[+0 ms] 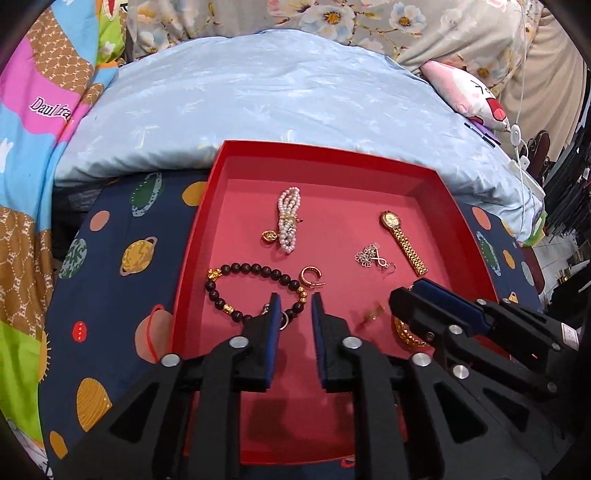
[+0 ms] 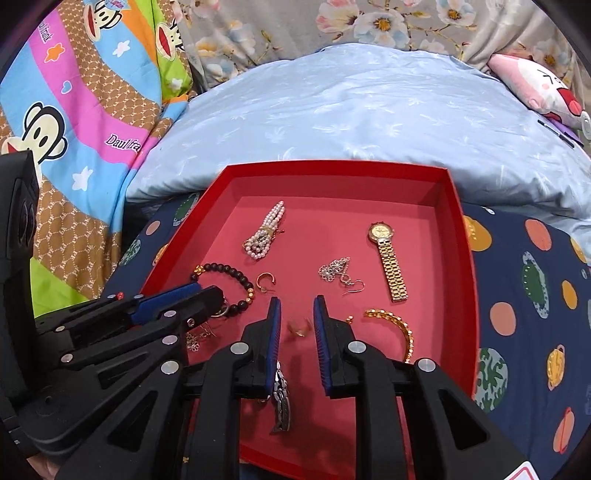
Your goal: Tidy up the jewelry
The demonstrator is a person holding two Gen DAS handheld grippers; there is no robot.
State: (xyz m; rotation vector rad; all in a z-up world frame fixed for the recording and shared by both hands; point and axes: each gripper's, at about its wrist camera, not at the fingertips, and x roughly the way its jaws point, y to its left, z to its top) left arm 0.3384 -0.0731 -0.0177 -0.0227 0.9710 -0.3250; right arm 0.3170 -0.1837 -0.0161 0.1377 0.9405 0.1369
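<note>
Right wrist view: right claw (image 2: 297, 317) open over red tray (image 2: 467, 266), blurred gold ring (image 2: 298, 328) between its fingers, contact unclear. Left claw (image 1: 295, 312) open, empty, hiding part of bead bracelet (image 1: 255, 286). Gold watch (image 2: 388, 258) near tray's right edge. Silver band (image 2: 281, 400) half hidden under right claw.

A navy planet-print sheet (image 2: 535, 295) is covering the near surface. A pale blue pillow (image 2: 351, 122) is lying beyond it, a floral cloth (image 1: 351, 22) is hanging at the far side, and a colourful monkey-print blanket (image 2: 74, 110) is bunching up at left.
</note>
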